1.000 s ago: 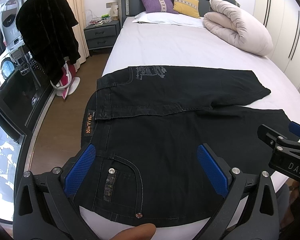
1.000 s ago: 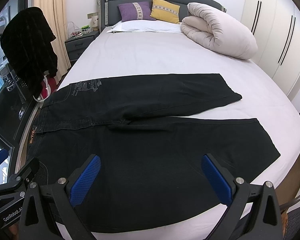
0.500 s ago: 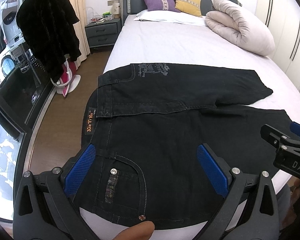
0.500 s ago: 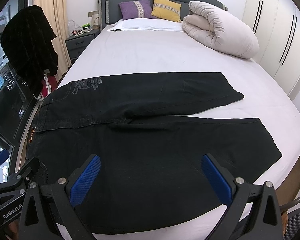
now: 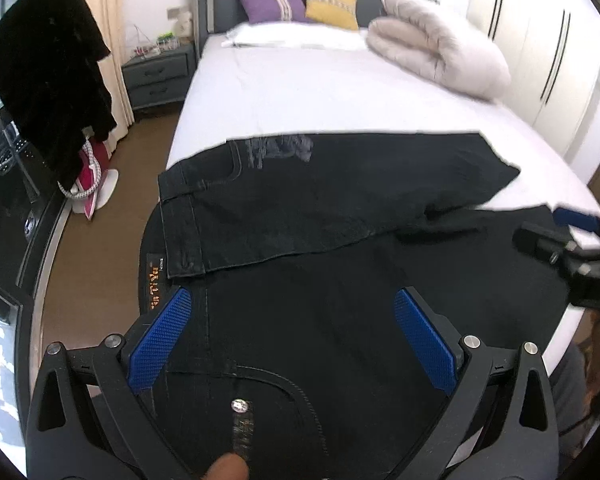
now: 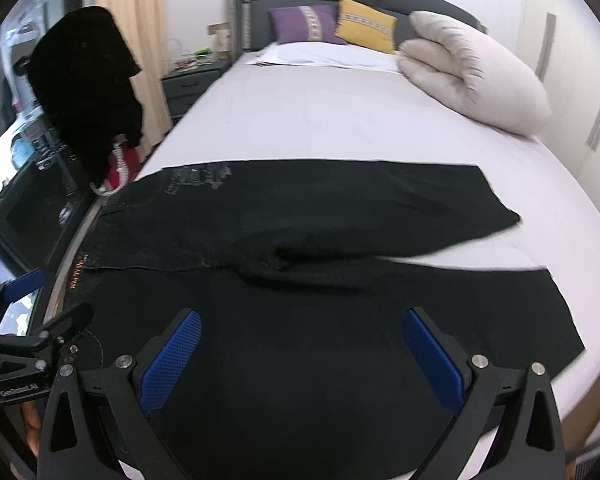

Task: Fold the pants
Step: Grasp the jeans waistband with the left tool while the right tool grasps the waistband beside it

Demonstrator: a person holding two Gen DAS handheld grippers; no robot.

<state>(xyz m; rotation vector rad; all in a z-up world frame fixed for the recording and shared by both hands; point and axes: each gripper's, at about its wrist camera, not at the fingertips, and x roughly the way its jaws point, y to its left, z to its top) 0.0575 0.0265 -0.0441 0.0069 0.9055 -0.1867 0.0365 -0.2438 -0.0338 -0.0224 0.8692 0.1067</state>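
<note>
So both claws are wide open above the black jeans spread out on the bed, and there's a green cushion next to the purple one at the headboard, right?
Nearly. The cushion beside the purple cushion is a yellow cushion, not green; the right wrist view shows it plainly. The rest holds: the left claw and right claw are both wide open above the black jeans spread on the white-sheeted bed.

The bed (image 6: 340,120) has a pale sheet. Black pants (image 6: 320,240) lie spread flat across its near end. A rolled duvet (image 6: 472,72), white pillow (image 6: 320,54) and two cushions (image 6: 304,24) sit at its head.
</note>
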